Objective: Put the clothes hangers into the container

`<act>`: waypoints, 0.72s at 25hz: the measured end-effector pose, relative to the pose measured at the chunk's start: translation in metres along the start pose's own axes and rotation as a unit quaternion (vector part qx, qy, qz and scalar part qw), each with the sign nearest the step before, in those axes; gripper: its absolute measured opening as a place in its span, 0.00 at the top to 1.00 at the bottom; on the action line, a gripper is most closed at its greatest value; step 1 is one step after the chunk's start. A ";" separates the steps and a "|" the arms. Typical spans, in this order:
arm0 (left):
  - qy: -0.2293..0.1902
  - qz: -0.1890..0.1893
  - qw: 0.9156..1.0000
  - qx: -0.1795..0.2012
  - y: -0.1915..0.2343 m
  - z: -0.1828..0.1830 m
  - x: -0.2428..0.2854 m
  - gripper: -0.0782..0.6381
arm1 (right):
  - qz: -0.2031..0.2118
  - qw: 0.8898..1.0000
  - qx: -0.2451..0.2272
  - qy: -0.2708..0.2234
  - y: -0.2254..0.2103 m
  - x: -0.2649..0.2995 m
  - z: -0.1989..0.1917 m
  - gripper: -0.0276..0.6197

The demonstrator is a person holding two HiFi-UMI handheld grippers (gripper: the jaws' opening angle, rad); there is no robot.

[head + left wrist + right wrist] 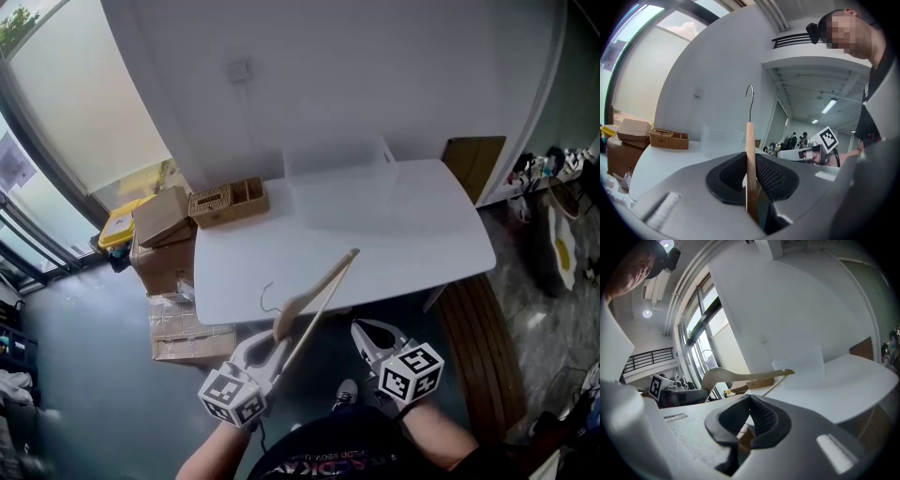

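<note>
At the far left, cardboard boxes (164,239) stand beside the table (412,244), and a wicker basket (230,202) sits on its left back corner. No print can be read on either of them.

The left tongs (279,337) are closed on the wooden clothes hanger (319,291). In the left gripper view the pads press both flat faces of the wood, and the metal hook (750,93) stands upright above them. The hanger is in the air over the near edge of the table, well apart from the clear container (337,159) at the back edge.

I judge that the step in hand is bringing this hanger to the container. The next move calls for a reach across the table, with the long hanger lifted over the rim and turned to fit inside before the tongs release it.

The right tongs (367,336) are a little apart and hold nothing.

The cubes carry only black square markers, and the print on the person's dark shirt is too cut off to read.
</note>
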State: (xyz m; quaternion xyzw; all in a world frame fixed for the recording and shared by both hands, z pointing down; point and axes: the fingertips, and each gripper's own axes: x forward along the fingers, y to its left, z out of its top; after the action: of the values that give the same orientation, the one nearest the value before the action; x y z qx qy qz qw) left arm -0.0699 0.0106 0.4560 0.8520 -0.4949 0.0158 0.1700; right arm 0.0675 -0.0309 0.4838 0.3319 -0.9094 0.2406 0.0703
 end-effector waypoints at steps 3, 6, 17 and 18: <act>0.003 0.011 1.000 0.003 0.000 0.003 0.024 0.81 | 0.013 1.000 0.002 0.006 -0.027 0.008 0.009 0.95; -0.001 0.028 1.000 0.006 0.004 0.010 0.048 0.81 | 0.025 1.000 -0.002 0.009 -0.053 0.016 0.021 0.95; -0.010 0.048 0.998 0.027 0.006 0.047 0.102 0.81 | 0.037 0.999 -0.003 -0.019 -0.106 0.021 0.060 0.95; -0.009 0.046 0.999 0.026 0.005 0.051 0.107 0.81 | 0.036 0.999 -0.002 -0.023 -0.109 0.021 0.064 0.95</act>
State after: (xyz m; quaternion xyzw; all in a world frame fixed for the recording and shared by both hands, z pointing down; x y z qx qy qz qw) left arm -0.0271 -0.0966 0.4306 0.8328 -0.5343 0.0284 0.1421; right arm 0.1227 -0.1462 0.4769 0.3042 -0.9225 0.2337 0.0417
